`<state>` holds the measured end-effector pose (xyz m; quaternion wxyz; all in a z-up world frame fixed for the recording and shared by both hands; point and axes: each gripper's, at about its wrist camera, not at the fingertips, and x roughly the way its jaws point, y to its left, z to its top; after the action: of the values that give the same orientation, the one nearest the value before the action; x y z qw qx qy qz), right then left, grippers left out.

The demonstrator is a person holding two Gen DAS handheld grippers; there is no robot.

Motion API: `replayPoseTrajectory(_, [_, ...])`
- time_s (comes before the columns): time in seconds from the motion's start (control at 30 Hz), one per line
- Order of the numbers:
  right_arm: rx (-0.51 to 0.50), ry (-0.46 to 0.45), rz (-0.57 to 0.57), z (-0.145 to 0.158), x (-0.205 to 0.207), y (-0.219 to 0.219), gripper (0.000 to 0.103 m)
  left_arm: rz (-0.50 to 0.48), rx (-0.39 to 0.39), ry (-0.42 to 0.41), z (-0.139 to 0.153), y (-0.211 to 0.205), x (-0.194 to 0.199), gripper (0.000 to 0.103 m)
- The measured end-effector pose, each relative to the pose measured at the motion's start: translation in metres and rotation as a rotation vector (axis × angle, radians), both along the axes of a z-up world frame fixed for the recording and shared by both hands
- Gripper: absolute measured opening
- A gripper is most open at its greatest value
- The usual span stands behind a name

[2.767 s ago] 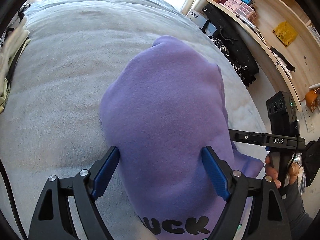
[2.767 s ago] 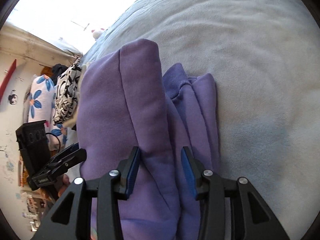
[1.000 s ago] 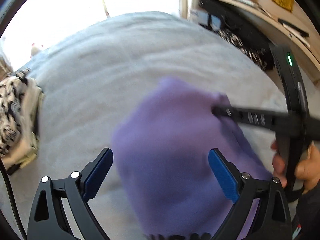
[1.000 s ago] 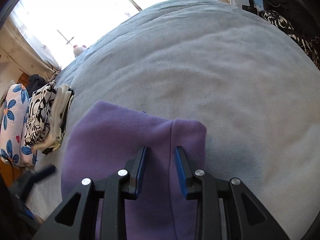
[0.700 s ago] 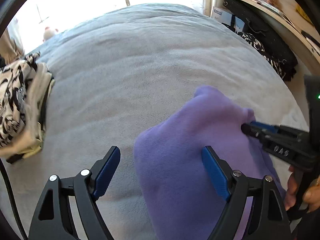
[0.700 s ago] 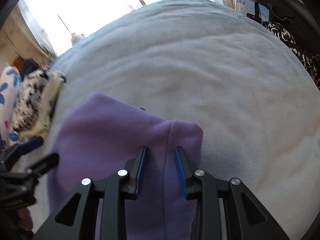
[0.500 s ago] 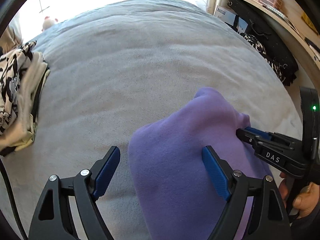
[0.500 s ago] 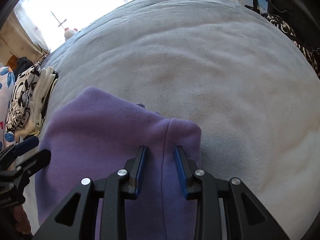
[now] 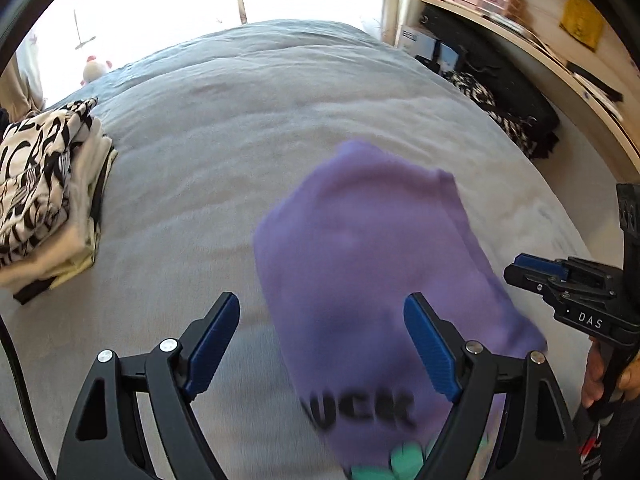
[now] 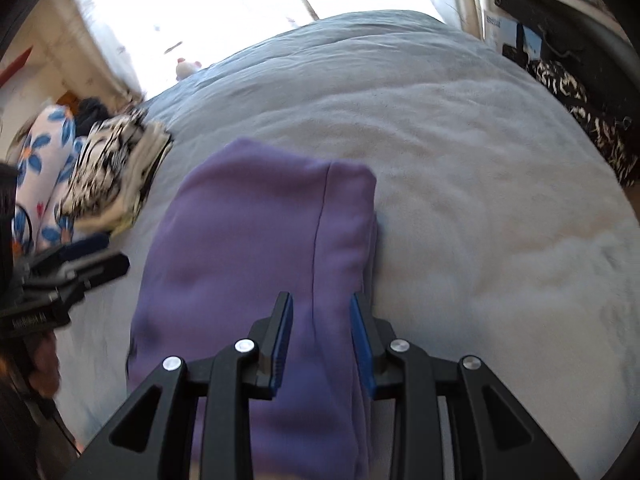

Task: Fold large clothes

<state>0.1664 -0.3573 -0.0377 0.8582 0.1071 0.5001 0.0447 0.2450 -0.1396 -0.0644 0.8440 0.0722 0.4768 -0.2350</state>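
Observation:
A folded purple sweatshirt (image 9: 372,264) with black lettering lies on the grey bed blanket (image 9: 224,128). My left gripper (image 9: 322,344) is open wide above its near end, touching nothing. In the right wrist view the sweatshirt (image 10: 248,248) lies as a folded bundle. My right gripper (image 10: 322,340) hovers over its right folded edge with the jaws part open and nothing held. The right gripper also shows at the right of the left wrist view (image 9: 516,272), off the garment's right side.
A stack of folded clothes (image 9: 44,200) with a black-and-white print sits at the bed's left edge. A floral pillow (image 10: 44,168) lies beyond it. Wooden shelves (image 9: 560,20) and dark bags (image 9: 512,92) stand to the right of the bed. A window is behind.
My right gripper has come off the sweatshirt's right edge and drawn back to the right. The folded sweatshirt now lies flat on the blanket. My left gripper stays open and has pulled back a little.

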Motion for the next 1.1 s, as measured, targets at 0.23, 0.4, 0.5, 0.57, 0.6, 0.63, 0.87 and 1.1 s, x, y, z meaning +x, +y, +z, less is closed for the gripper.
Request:
replayPoseTrajectory(0.23, [-0.072,0.068,0.009,-0.034,-0.049,0.013,0.029,-0.061,0.044,0.013,-0.026,0.004,-0.06,0.083])
replayPoseTrajectory(0.4, [-0.059,0.094,-0.018,-0.064,-0.063,0.018,0.029,-0.043,0.034,0.035,-0.048,0.004,-0.077,0.083])
replayPoseTrajectory(0.5, [-0.101,0.072,-0.016,-0.068,-0.064,0.024,0.032,-0.023,0.005,0.044,-0.054,0.009,-0.078,0.085])
replayPoseTrajectory(0.57, [-0.103,0.073,-0.023,-0.072,-0.063,0.024,0.037,-0.016,0.014,0.034,-0.058,0.01,-0.079,0.089])
replayPoseTrajectory(0.6, [-0.103,0.077,-0.033,-0.073,-0.062,0.023,0.042,-0.016,0.027,0.022,-0.059,0.01,-0.08,0.092])
replayPoseTrajectory(0.63, [-0.105,0.087,-0.056,-0.075,-0.062,0.019,0.054,-0.013,0.032,0.013,-0.06,0.009,-0.08,0.093])
replayPoseTrajectory(0.87, [-0.034,0.071,-0.104,-0.058,-0.067,0.005,0.06,0.02,0.041,-0.007,-0.05,0.013,-0.083,0.093])
replayPoseTrajectory(1.1, [0.013,0.045,-0.086,-0.035,-0.075,0.005,0.06,0.046,0.074,0.016,-0.041,0.014,-0.09,0.093])
